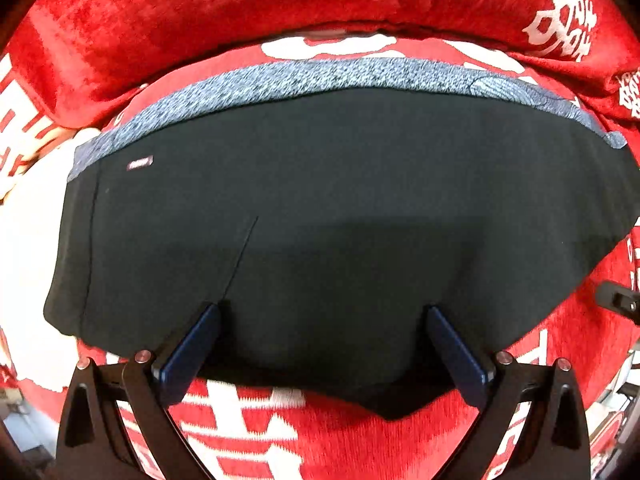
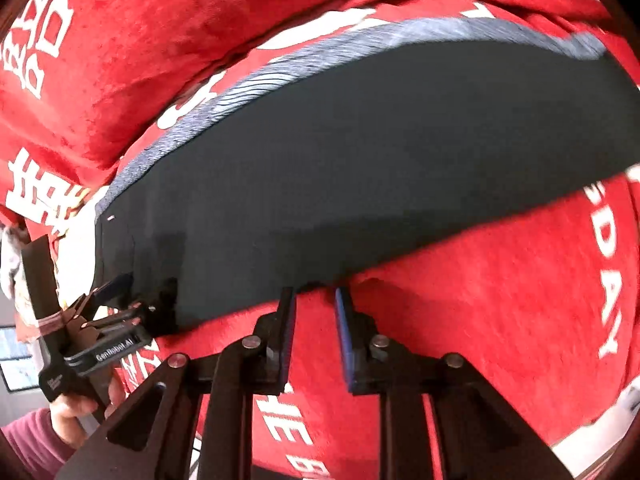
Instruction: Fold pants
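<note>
While flat on the blanket (image 1: 400,440), the pants (image 1: 320,220) lie crosswise, waistband (image 1: 320,76) far.

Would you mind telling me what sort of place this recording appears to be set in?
Probably a home, likely a bed or sofa. The black pants lie on a plush red blanket printed with white characters, which bulges up behind them like a pillow or cushion. Little else of the room shows.

Dark pants (image 1: 340,208), folded into a broad flat panel, lie on a red plush blanket (image 1: 200,4) printed with white characters. A mottled grey waistband (image 1: 320,74) runs along the pants' far edge, with a small label (image 1: 140,163) just below it at the left. The left gripper (image 1: 324,316) hangs over the pants' near edge, jaws spread wide, nothing between them.
</note>
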Demonstrator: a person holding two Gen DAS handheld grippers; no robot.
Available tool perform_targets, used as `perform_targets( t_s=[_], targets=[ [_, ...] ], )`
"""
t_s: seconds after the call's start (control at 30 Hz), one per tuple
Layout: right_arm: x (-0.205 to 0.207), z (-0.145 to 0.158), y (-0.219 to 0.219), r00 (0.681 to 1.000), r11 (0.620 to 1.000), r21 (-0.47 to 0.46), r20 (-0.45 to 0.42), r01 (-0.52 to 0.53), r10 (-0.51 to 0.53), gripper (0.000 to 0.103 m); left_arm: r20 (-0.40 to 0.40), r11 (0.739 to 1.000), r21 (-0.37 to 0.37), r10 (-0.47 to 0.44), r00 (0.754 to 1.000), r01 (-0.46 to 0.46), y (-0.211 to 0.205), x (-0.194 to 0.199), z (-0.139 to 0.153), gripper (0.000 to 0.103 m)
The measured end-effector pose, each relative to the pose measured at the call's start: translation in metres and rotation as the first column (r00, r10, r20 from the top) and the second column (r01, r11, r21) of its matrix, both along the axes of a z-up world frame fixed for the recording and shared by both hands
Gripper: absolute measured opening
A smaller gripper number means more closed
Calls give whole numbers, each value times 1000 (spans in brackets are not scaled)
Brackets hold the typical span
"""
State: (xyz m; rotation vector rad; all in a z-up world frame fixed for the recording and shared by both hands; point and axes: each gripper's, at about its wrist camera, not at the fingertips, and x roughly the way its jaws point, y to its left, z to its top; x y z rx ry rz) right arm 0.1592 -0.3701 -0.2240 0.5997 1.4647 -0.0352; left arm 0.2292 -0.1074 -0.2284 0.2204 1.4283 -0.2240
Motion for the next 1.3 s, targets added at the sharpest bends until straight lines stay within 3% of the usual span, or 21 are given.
perform_targets(
  t_s=[0.1,0.3,0.63,0.9,1.3],
  targets=[
    [-16,2,-10,999,999,21,-41,36,-35,23,-14,1000,22,22,1000,-22,-1,-3,8,103],
    [-42,9,-26,994,997,32,-75,77,-75,38,-43,1000,8,12,999,-12,-19,-12,19,103],
    [-64,12,-64,985,985,69,-82,160,-154,48,-63,997,15,-78,995,79,-95,-29,32,103],
    [-80,3,-107,971,971,79,-96,225,-217,53,-67,991,16,-130,989,131,-155,-34,34,103],
    [-102,-13,-172,948,946,96,-105,311,-301,54,-85,977,26,-209,974,212,-236,-41,24,103]
  ],
)
